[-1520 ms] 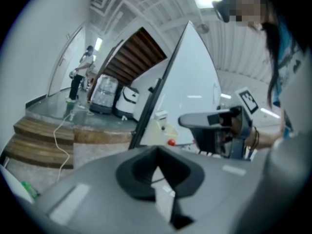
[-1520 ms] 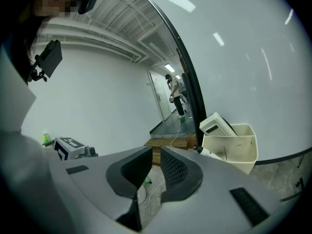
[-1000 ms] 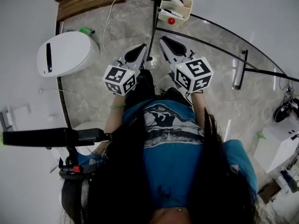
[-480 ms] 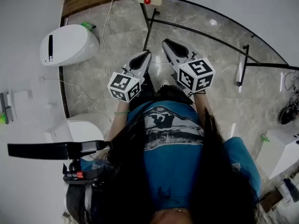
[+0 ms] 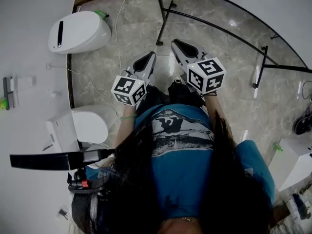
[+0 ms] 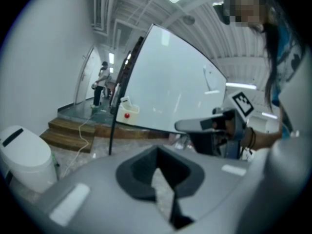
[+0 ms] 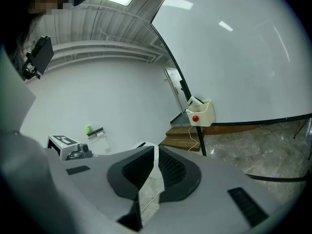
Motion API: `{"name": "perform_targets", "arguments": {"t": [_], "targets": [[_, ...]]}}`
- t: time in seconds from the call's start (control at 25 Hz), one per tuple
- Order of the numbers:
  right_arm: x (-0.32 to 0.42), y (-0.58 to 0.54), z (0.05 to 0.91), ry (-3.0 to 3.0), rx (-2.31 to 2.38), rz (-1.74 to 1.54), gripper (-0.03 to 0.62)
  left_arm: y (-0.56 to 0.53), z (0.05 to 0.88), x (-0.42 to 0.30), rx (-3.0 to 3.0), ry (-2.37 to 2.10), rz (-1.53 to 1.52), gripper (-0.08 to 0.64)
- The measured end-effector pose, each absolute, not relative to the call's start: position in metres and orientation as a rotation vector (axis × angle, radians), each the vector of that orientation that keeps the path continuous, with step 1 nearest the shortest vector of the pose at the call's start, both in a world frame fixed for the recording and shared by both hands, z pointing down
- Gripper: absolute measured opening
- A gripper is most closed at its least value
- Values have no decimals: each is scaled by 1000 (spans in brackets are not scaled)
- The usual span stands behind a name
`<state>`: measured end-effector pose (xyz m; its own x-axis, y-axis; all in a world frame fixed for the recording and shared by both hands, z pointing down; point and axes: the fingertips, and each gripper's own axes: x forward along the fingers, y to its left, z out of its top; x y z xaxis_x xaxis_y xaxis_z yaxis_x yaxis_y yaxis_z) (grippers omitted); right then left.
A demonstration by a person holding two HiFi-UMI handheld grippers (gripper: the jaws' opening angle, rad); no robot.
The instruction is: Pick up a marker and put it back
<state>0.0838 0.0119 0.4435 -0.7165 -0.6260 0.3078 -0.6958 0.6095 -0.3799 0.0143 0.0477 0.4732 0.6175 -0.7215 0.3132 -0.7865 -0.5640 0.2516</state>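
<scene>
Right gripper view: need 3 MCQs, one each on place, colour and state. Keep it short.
1. Where is the cream plastic box?
A) on the wooden steps
B) on the black metal frame at the white whiteboard's edge
C) on the floor

2. What colour is the round knob on that box?
A) green
B) blue
C) red

3. How does the right claw stand?
A) tips together, nothing between them
B) wide open
C) clamped on a marker

Key:
1 B, the box sits on the frame at the board's lower corner, above the floor.
2 C, the knob shows red against the cream.
3 A, the jaws meet at their tips and hold nothing.
</scene>
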Motion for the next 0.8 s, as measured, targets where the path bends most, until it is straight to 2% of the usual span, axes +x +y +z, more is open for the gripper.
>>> {"name": "perform_targets", "arguments": {"t": [0.16,0.6,0.8], "targets": [[70,30,447,-2676,1094,745,37,71,473,3,2476,-1208,241,3],[-35,121,444,-2677,1043,736,37,158,466,-115,2431,-1312,185,3],[-61,150,442,-2668,1118,748,37,183,460,-137,2503,-1246,160,3]]}}
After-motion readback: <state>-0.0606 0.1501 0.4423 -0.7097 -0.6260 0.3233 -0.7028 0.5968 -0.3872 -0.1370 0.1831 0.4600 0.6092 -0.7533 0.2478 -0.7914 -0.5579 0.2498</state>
